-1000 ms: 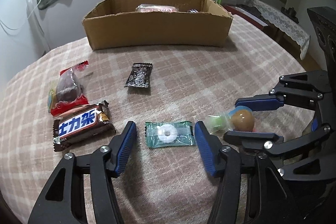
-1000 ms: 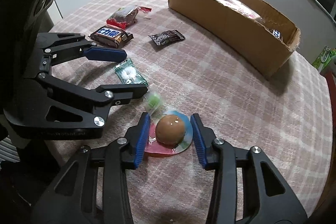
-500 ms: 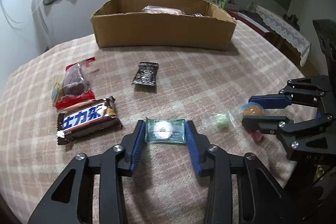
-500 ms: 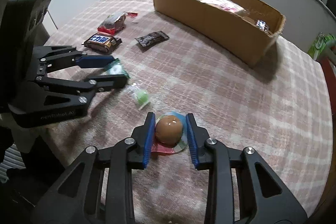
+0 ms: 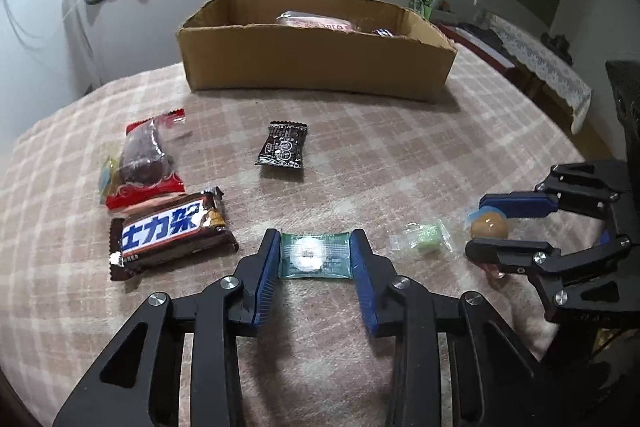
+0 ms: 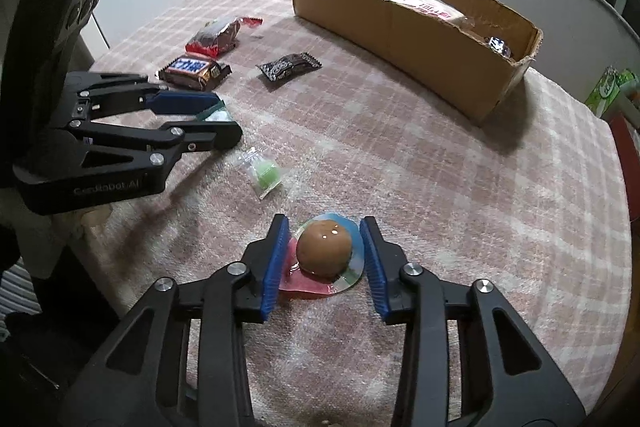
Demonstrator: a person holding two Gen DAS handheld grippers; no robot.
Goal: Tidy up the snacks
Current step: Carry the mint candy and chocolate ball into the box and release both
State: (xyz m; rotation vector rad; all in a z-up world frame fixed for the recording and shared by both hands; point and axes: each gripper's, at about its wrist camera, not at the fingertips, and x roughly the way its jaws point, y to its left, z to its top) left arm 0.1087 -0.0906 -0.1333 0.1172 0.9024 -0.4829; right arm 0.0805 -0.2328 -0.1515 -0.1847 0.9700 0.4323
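My left gripper [image 5: 315, 254] is shut on a green mint candy packet [image 5: 315, 255], its blue pads touching both ends; it also shows in the right wrist view [image 6: 218, 121]. My right gripper [image 6: 325, 251] is shut on a brown ball-shaped jelly cup [image 6: 324, 247] with a round foil lid, seen too in the left wrist view [image 5: 489, 227]. Both snacks rest near the plaid tablecloth [image 5: 360, 155]. A small pale green wrapped candy [image 5: 424, 237] lies between the two grippers.
A cardboard box [image 5: 316, 63] with some snacks inside stands at the far side. A Snickers bar [image 5: 168, 233], a red-wrapped snack [image 5: 142, 159] and a black wrapped candy [image 5: 283, 150] lie on the cloth. The table edge drops off at the right.
Both grippers have closed from open onto their snacks: the left onto the green mint packet, the right onto the brown jelly cup. Both views have pulled back slightly.
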